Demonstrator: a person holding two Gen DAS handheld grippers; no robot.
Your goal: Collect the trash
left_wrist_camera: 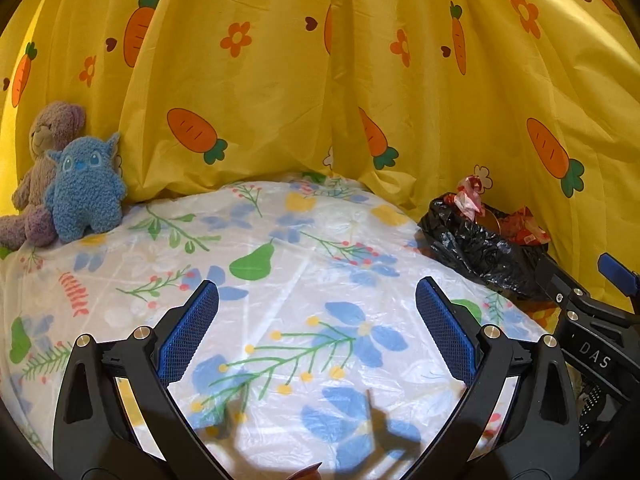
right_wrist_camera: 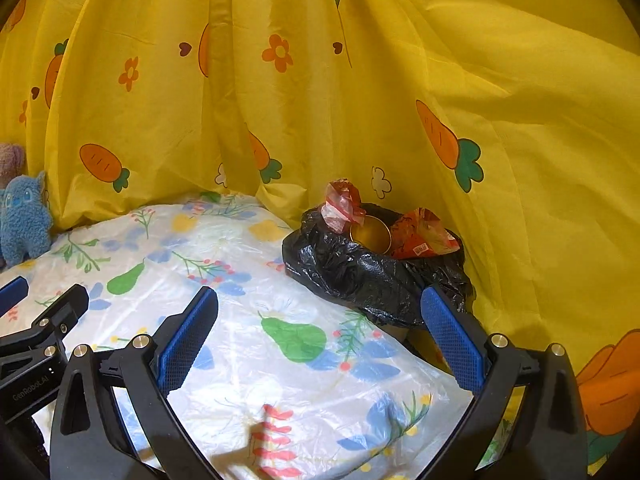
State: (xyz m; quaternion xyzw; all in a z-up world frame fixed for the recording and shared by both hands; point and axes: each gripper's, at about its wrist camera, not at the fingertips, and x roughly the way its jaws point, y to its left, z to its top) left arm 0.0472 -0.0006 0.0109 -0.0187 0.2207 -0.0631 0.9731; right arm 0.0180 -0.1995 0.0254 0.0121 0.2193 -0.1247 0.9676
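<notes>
We log the black trash bag (right_wrist_camera: 372,280) at the tabletop's far right edge against the yellow curtain (right_wrist_camera: 320,100) — red wrappers (right_wrist_camera: 420,236) and a gold can (right_wrist_camera: 370,234) inside. Our right gripper (right_wrist_camera: 320,344), jaws wide and empty, sits just short of it; left gripper (left_wrist_camera: 316,336) — also wide, empty — well to its left.

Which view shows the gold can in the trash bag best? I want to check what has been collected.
The right wrist view: the gold can sits near frame centre in the black trash bag, its round open mouth visible between red wrappers. The left wrist view shows the can only as a small sliver far right, mostly hidden by wrappers.
</notes>
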